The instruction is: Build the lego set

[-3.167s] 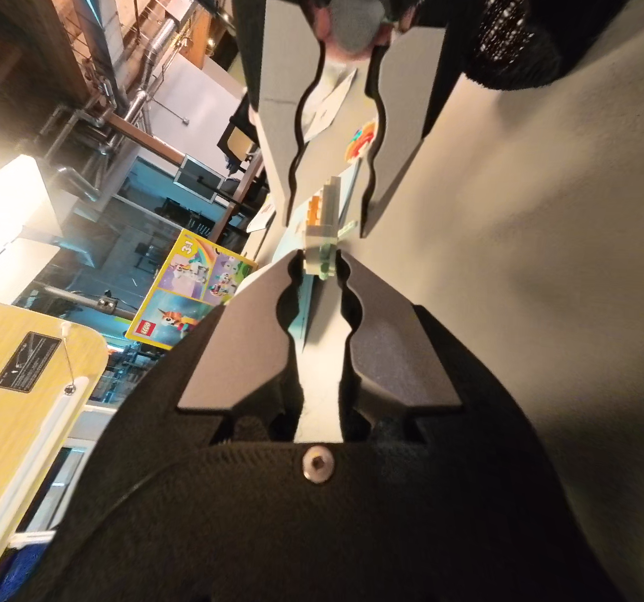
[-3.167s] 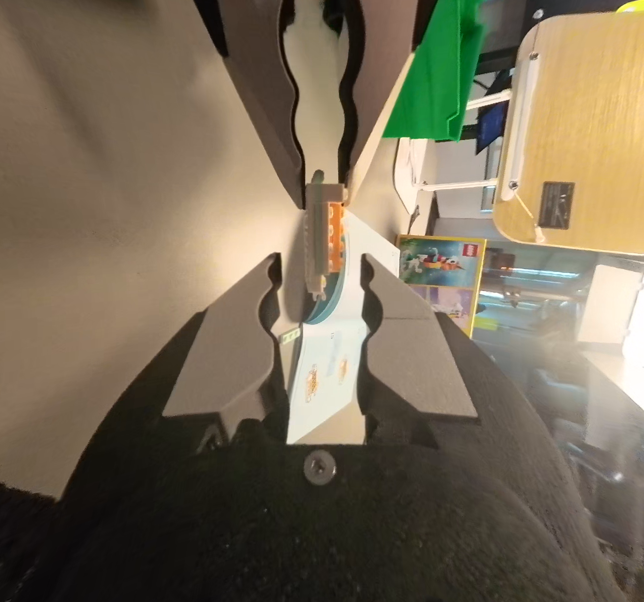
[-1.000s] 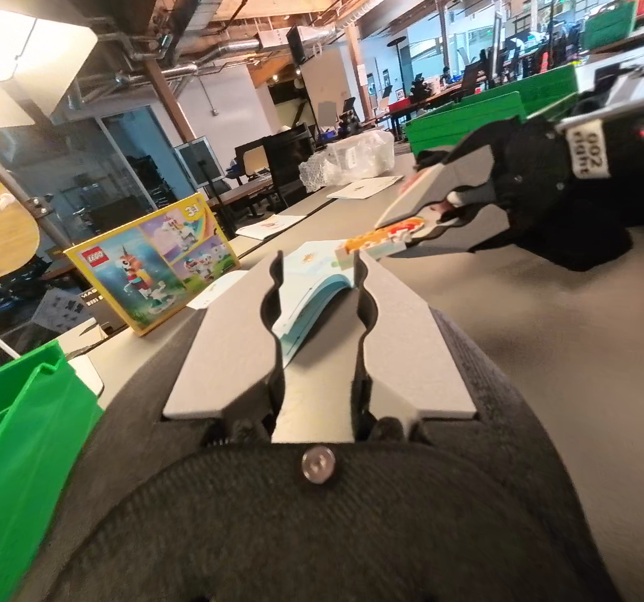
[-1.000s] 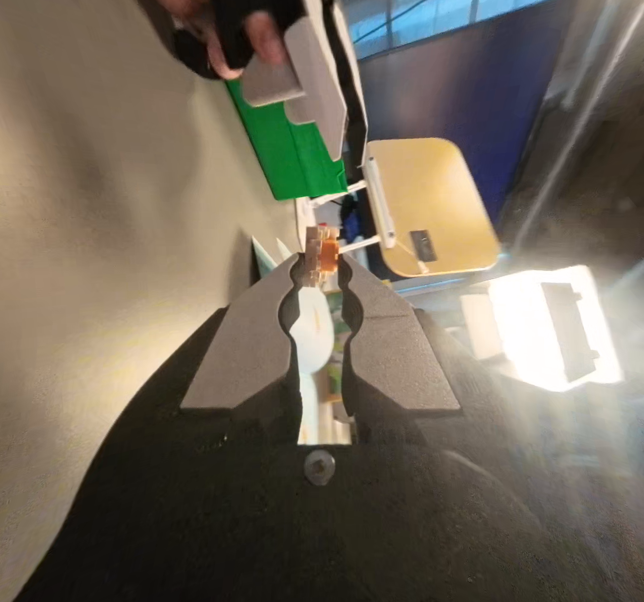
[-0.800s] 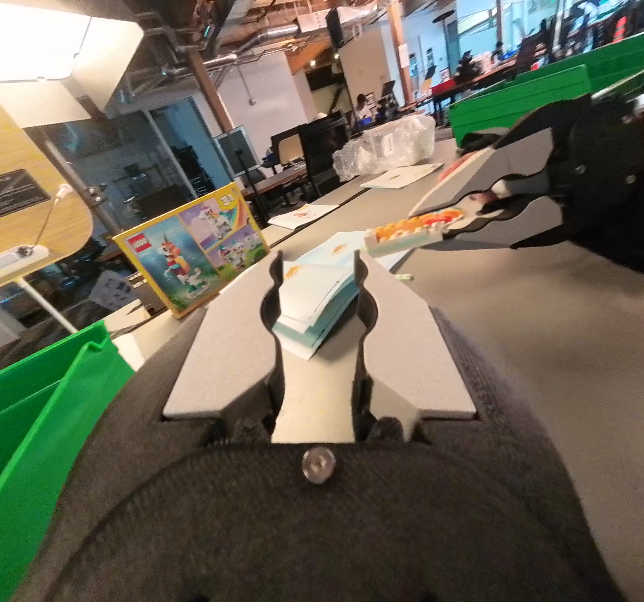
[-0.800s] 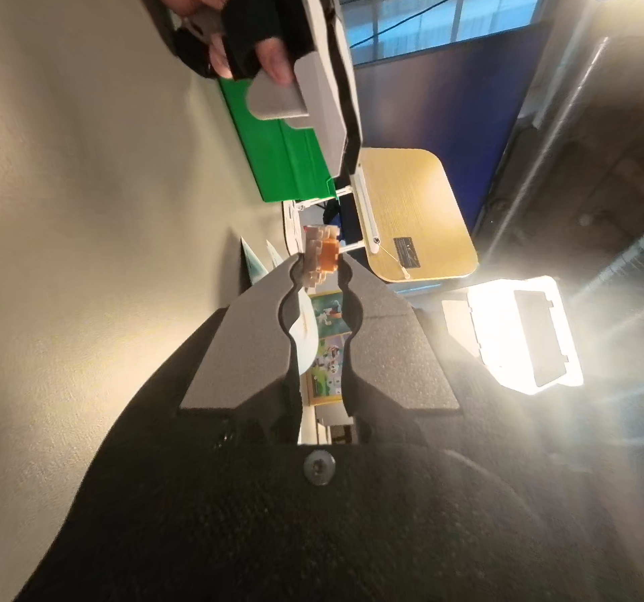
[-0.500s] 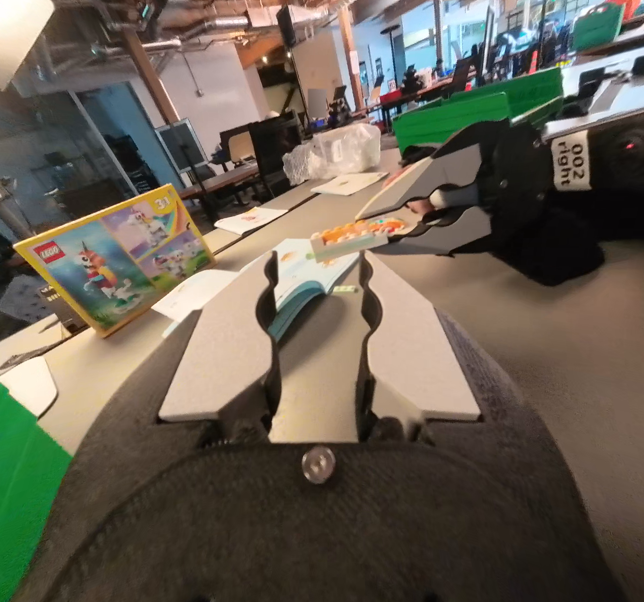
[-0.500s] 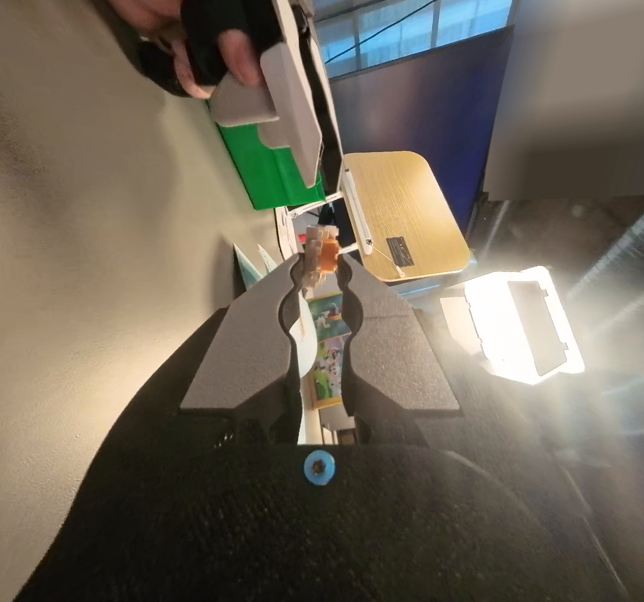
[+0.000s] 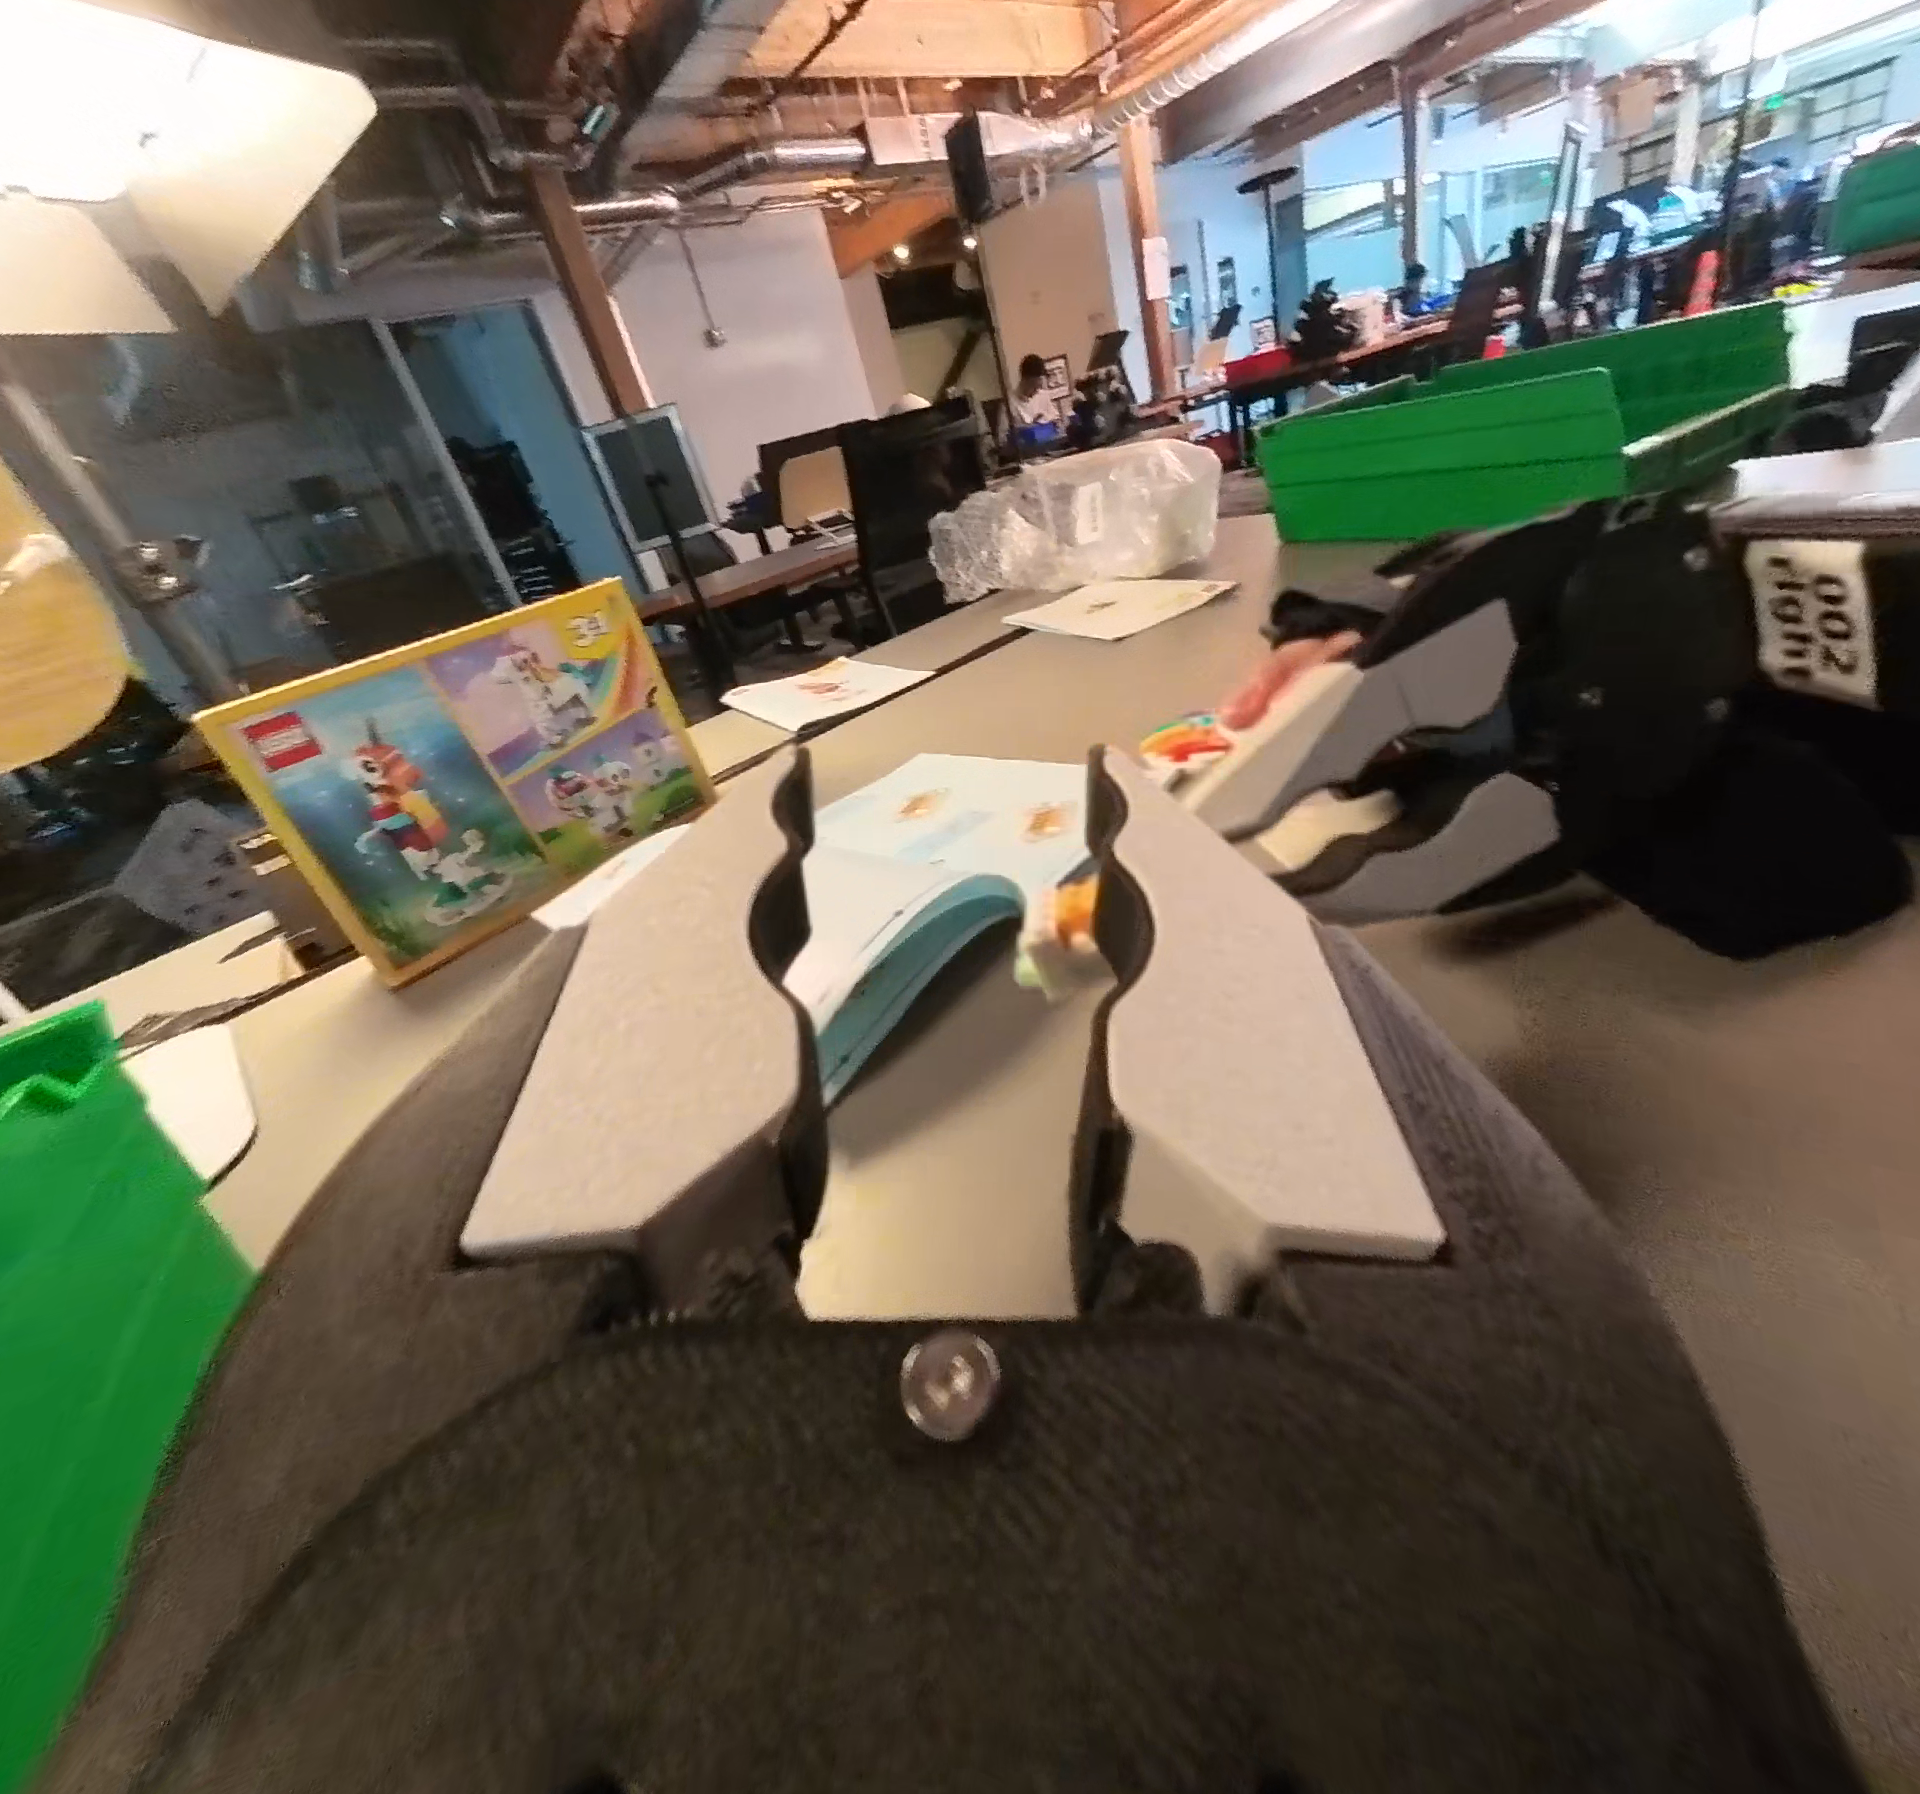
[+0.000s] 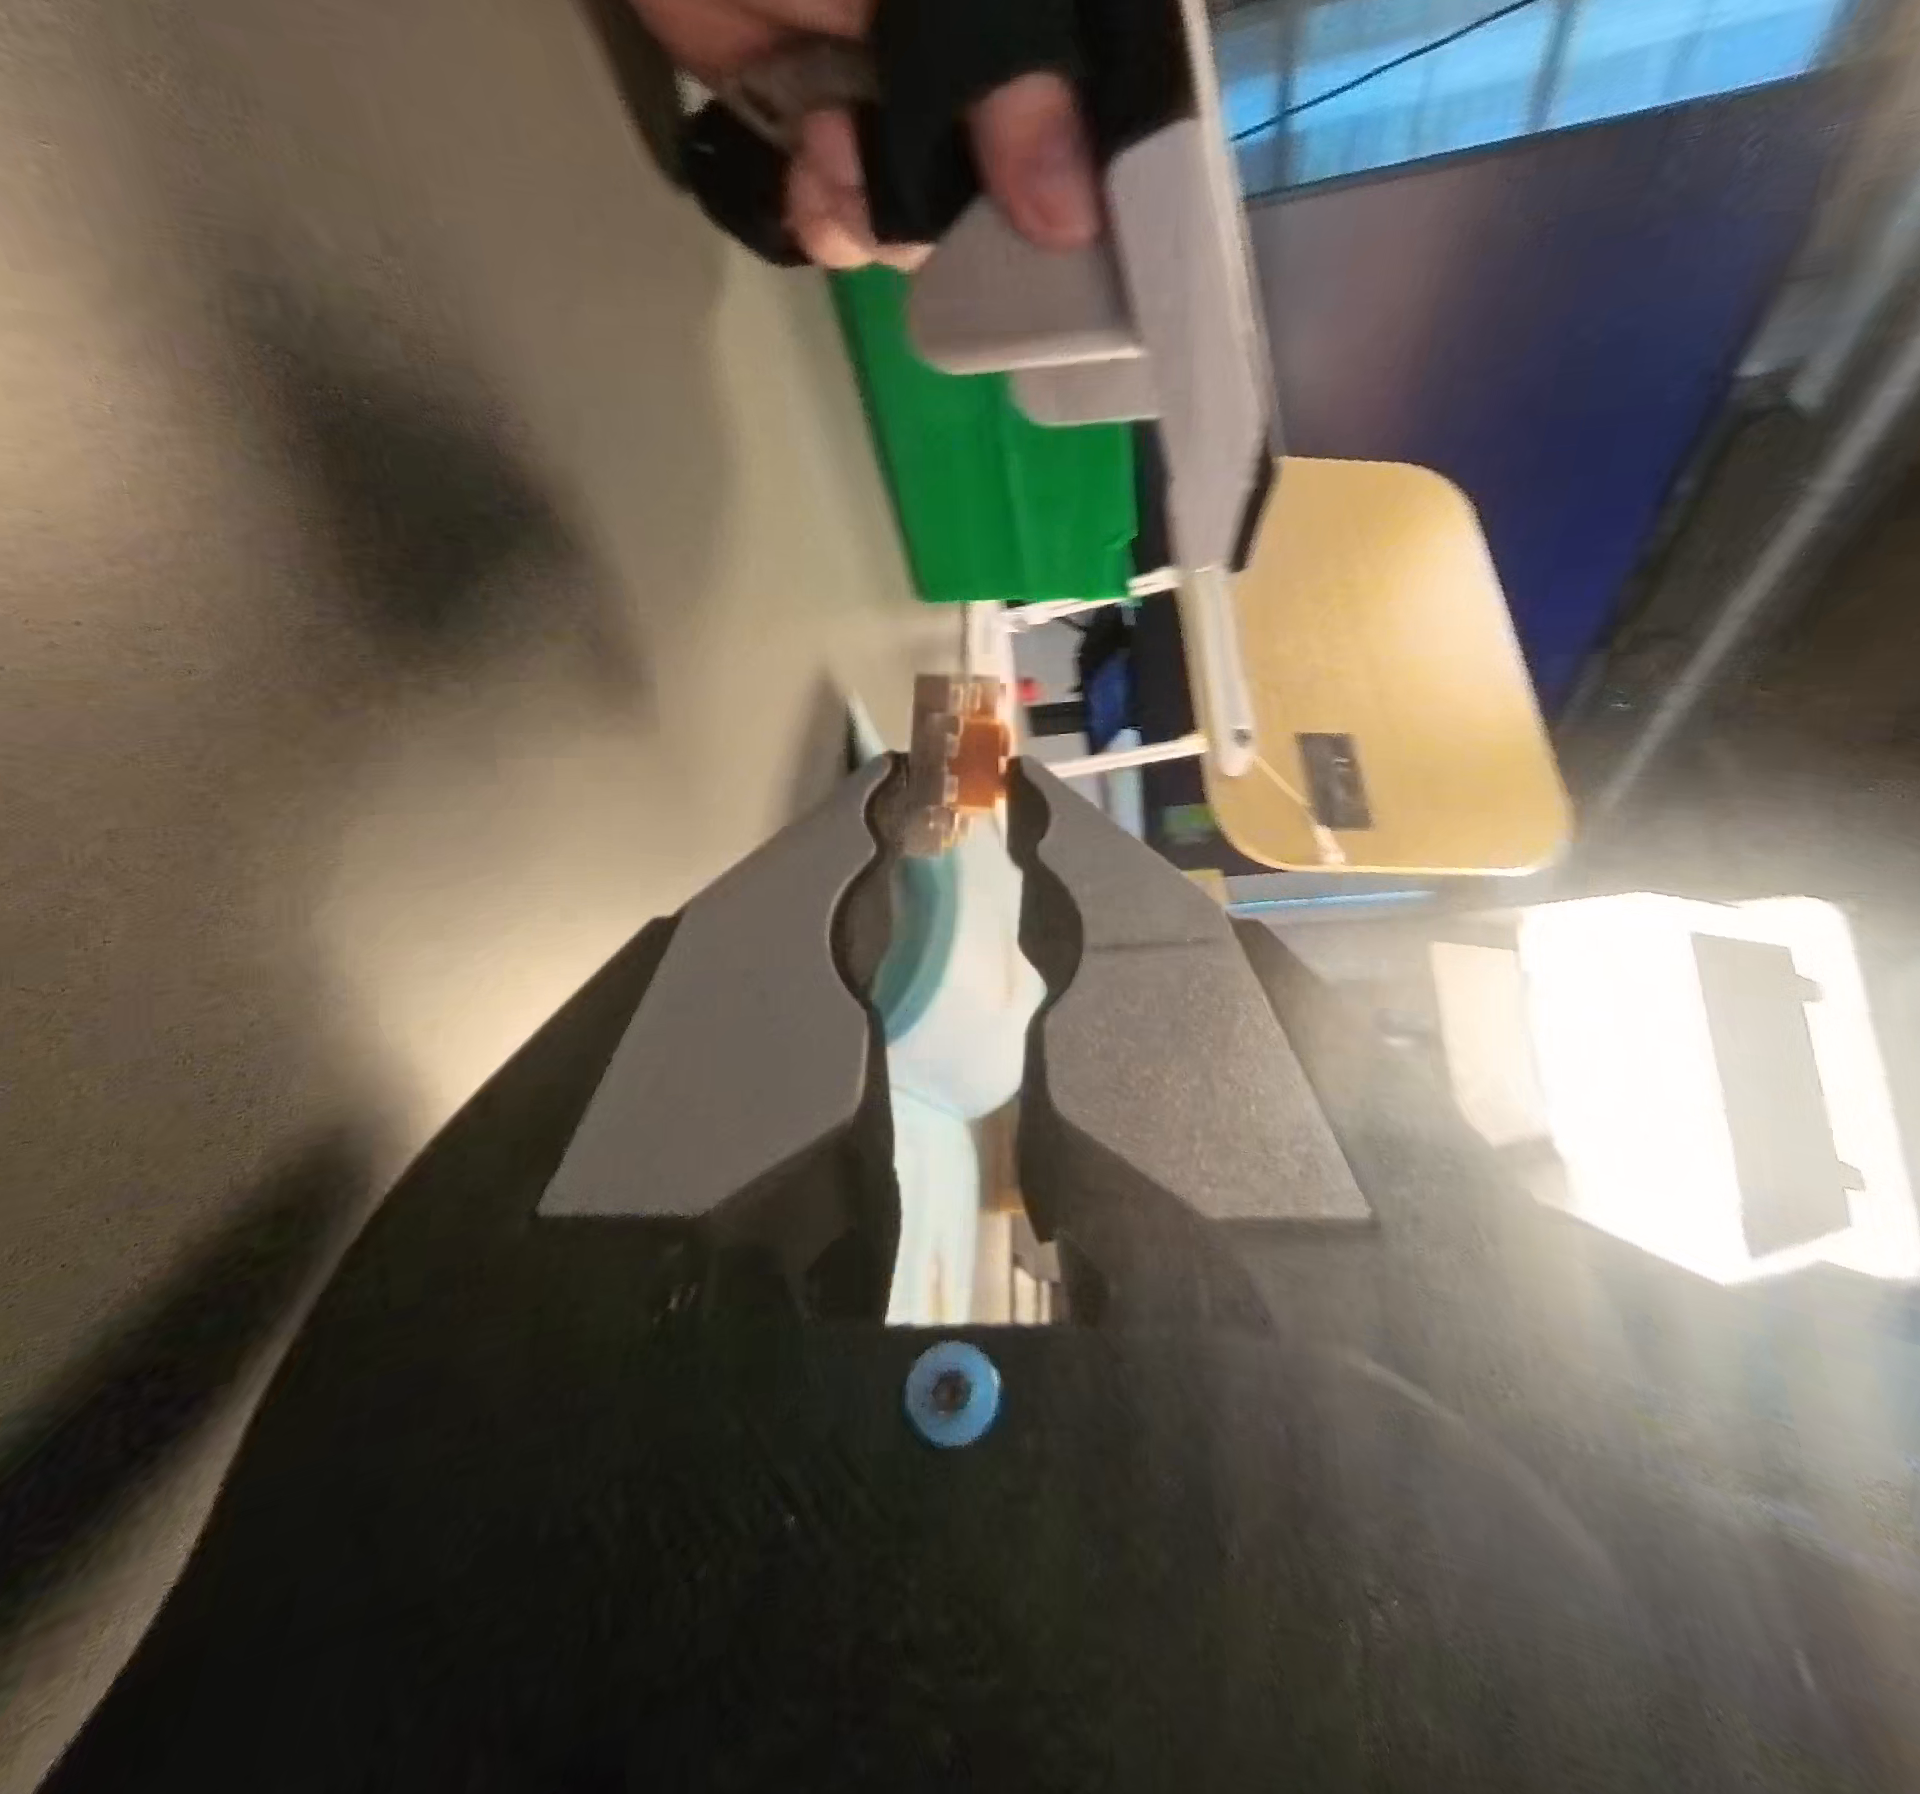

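My right gripper (image 10: 956, 783) is shut on a small white-and-orange Lego assembly (image 10: 956, 757) that sticks out past its tips. In the left wrist view the right gripper (image 9: 1236, 835) is rolled on its side, at the right, above the grey table (image 9: 1662, 1069). The assembly's end (image 9: 1060, 918) shows blurred in the gap of my left gripper (image 9: 945, 788), close to its right finger. I cannot tell whether they touch. My left gripper is open and empty. An open instruction booklet (image 9: 935, 830) lies on the table beyond it.
The yellow Lego box (image 9: 457, 788) stands at the left. A green bin (image 9: 83, 1225) is near left, with more green bins (image 9: 1455, 477) at the far right. A rainbow piece (image 9: 1184, 742), loose papers (image 9: 821, 695) and a plastic bag (image 9: 1081, 529) lie beyond. A hand (image 10: 831, 30) holds the left gripper.
3.2 s ago my left gripper held the assembly and the right was open; now the right holds it. In the last half second the right gripper rolled and lowered the assembly into my left gripper's gap.
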{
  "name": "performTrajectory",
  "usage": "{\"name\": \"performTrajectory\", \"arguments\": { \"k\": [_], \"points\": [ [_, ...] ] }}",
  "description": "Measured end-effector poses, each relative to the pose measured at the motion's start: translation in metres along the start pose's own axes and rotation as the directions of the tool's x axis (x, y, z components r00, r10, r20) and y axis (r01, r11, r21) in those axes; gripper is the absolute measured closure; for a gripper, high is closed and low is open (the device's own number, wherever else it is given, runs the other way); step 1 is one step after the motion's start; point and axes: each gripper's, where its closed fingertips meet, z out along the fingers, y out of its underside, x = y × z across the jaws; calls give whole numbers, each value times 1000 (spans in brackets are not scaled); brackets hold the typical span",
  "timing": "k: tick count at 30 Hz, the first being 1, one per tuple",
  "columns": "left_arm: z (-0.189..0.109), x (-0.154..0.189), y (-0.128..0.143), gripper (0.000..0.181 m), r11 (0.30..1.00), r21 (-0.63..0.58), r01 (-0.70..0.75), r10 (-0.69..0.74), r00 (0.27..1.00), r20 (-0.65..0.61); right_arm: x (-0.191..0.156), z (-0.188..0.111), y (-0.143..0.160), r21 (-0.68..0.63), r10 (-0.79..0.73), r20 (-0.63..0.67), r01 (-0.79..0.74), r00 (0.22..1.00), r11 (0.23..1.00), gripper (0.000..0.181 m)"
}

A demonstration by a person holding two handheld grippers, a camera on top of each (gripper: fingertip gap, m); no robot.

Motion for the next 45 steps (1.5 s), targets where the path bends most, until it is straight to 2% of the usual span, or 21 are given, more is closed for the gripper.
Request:
{"name": "performTrajectory", "arguments": {
  "k": [5, 7, 9, 12, 15, 17, 20, 22, 24, 26, 28, 31, 36, 42, 45],
  "points": [
    [-1, -9, 3, 131, 1000, -17, 5, -4, 999, 50, -33, 2, -1, -28, -84, 181, 91, 980, 995, 165],
    [-1, -10, 3, 132, 1000, -17, 8, -7, 998, 56, -36, 4, 1, -63, -136, 193, 151, 972, 987, 164],
    [-1, -12, 4, 133, 1000, -19, 17, -15, 998, 62, -39, 4, 0, -78, -116, 215, 136, 970, 988, 162],
    [-2, -14, 4, 133, 999, -15, 33, -31, 997, 69, -43, 3, -2, -121, -8, 263, 41, 965, 992, 159],
    [-2, -14, 3, 133, 999, -10, 35, -35, 997, 66, -39, -1, -18, -104, 139, 281, -114, 950, 988, 140],
    [-1, -13, 3, 134, 1000, -11, 28, -27, 998, 64, -37, -6, -29, -76, 260, 323, -249, 910, 966, 128],
    [-2, -12, 3, 135, 1000, -14, 11, -10, 998, 69, -22, -18, -38, 14, 402, 343, -433, 849, 901, 126],
    [-1, -11, 3, 135, 1000, -19, -2, 4, 998, 69, -6, -23, -28, 40, 489, 292, -522, 822, 852, 127],
    [-1, -10, 3, 135, 999, -22, -23, 25, 997, 78, 16, -26, -8, 64, 560, 168, -576, 811, 815, 127],
    [-2, -8, 1, 134, 998, -19, -52, 53, 995, 81, 46, -33, 21, 95, 614, -57, -608, 787, 788, 137],
    [-1, -6, 1, 133, 995, -22, -93, 95, 991, 90, 66, -42, 57, 91, 641, -273, -644, 717, 759, 153],
    [0, -7, -1, 129, 983, -17, -183, 184, 975, 123, 61, -44, 83, 24, 695, -320, -728, 644, 685, 154],
    [3, -1, -1, 127, 968, -34, -250, 252, 960, 120, 75, -59, 95, 13, 601, -457, -670, 656, 742, 172],
    [-1, 9, -7, 128, 961, -14, -278, 278, 956, 97, 76, -66, 114, -31, 588, -518, -700, 622, 713, 176],
    [-3, 13, -12, 132, 961, 8, -277, 276, 957, 88, 76, -69, 122, -70, 556, -544, -694, 629, 717, 177]
  ]
}}
